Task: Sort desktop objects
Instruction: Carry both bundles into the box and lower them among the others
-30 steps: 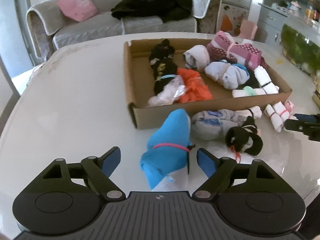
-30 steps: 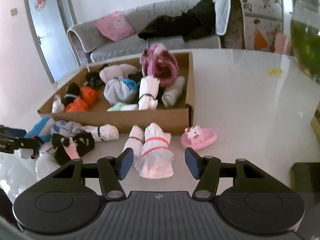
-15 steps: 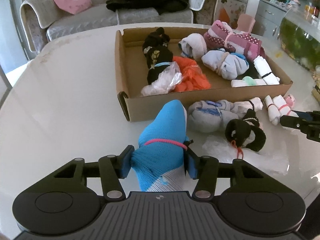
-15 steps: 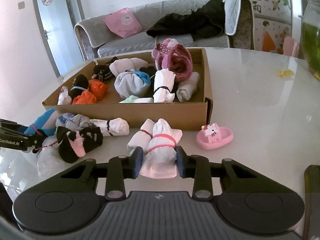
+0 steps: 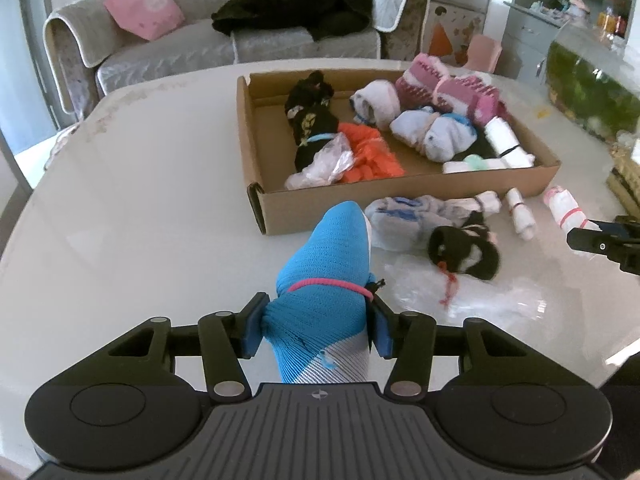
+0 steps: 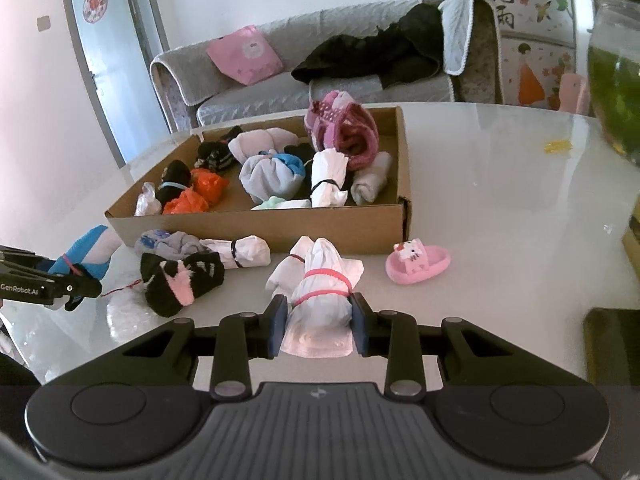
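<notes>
My left gripper [image 5: 316,326] is shut on a blue sock bundle [image 5: 328,272] tied with a pink band, just in front of the cardboard box [image 5: 340,212]. My right gripper [image 6: 318,326] is shut on a white sock bundle [image 6: 320,292] tied with a pink band, in front of the same box [image 6: 280,226]. The box holds several rolled socks. A grey bundle [image 5: 404,220], a black bundle [image 5: 464,250] and a small white roll [image 5: 520,212] lie on the white table before the box. The left gripper also shows in the right wrist view [image 6: 76,292].
A pink toy slipper [image 6: 418,264] lies right of the white bundle. A clear plastic wrapper [image 5: 460,292] lies under the black bundle. A fish tank [image 6: 616,76] stands at the far right. A dark object [image 6: 612,344] sits at the near right table edge. A sofa [image 5: 200,40] is behind the table.
Both grippers have closed, the left on the blue bundle and the right on the white bundle. Both bundles now appear raised slightly, and the box looks farther off.
</notes>
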Demonstrator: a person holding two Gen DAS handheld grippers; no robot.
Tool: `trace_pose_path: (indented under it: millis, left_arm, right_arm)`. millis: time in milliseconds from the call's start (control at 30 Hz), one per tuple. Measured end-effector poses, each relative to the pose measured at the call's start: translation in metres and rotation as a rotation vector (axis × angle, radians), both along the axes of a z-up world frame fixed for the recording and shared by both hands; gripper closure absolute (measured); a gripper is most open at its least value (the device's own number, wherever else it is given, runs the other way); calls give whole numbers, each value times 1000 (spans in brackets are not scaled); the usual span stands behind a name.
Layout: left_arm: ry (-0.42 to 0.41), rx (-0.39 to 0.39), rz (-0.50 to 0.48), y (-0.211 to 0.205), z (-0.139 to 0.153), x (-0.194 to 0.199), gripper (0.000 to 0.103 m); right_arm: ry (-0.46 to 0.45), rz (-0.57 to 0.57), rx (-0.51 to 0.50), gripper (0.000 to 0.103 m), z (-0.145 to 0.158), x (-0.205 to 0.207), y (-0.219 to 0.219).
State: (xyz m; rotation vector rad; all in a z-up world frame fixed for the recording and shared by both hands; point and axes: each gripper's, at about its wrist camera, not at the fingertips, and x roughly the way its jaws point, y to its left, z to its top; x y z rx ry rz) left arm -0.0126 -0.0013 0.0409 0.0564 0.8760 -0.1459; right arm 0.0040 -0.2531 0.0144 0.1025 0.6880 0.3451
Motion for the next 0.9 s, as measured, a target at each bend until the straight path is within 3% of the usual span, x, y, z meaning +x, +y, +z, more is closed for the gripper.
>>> trace_pose_path:
  millis: [267, 533, 900]
  left_arm:
    - [-91, -14, -22, -5, 50, -15, 44]
    - [-171, -44, -4, -16, 98, 39, 44]
    - [-90, -81, 41, -16, 79, 132, 44]
  right_arm:
    - [-102, 1, 30, 73, 51, -7, -6]
    - [-210, 72, 26, 73, 95, 52, 27]
    - [-164, 146, 0, 73, 81, 126, 70]
